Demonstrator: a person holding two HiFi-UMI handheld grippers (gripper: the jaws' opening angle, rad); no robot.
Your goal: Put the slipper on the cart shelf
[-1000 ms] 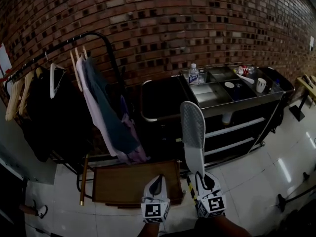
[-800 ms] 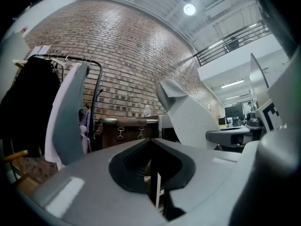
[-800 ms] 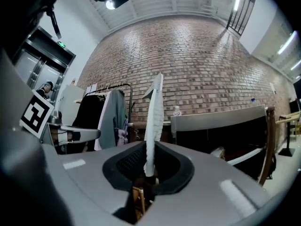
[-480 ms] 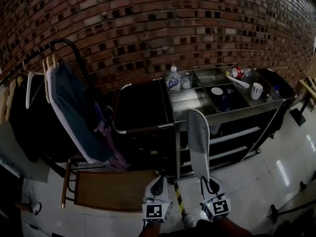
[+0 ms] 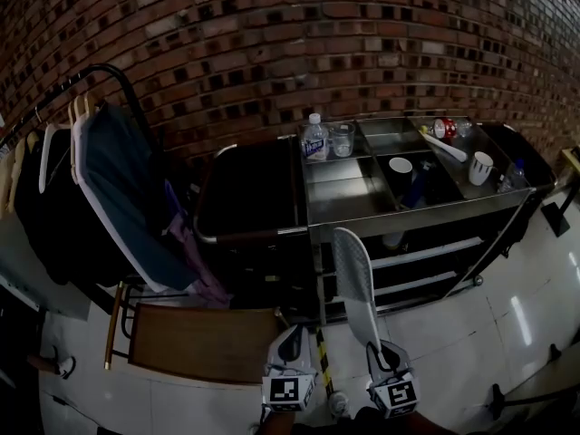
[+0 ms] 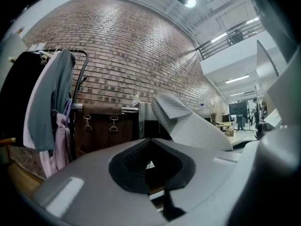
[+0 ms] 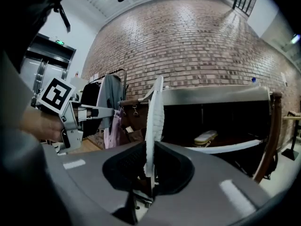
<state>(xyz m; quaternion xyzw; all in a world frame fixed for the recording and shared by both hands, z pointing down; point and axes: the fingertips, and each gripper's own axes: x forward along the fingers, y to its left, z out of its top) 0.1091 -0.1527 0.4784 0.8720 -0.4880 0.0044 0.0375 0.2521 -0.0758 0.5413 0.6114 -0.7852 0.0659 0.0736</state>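
A long white slipper (image 5: 353, 284) stands on end in front of the steel cart (image 5: 349, 202). My right gripper (image 5: 381, 359) is shut on its lower end. In the right gripper view the slipper (image 7: 154, 121) rises edge-on from between the jaws of that gripper (image 7: 149, 166). Beyond it is the cart's lower shelf (image 7: 235, 144), where another pale slipper (image 7: 207, 136) lies. My left gripper (image 5: 292, 338) hangs just left of the right one, shut and empty. In the left gripper view the held slipper (image 6: 188, 124) shows to the right.
The cart top holds a water bottle (image 5: 314, 139), a glass (image 5: 342, 140), cups and a can. A clothes rack (image 5: 100, 188) with hanging garments stands at left, a low wooden stand (image 5: 199, 343) below it. A dark bag (image 5: 249, 188) hangs on the cart's left end. Behind is a brick wall.
The view has swung toward the cart, which now sits nearer and more central. The clothes rack has slid left. Both grippers keep the same pose, the right still holding the slipper.
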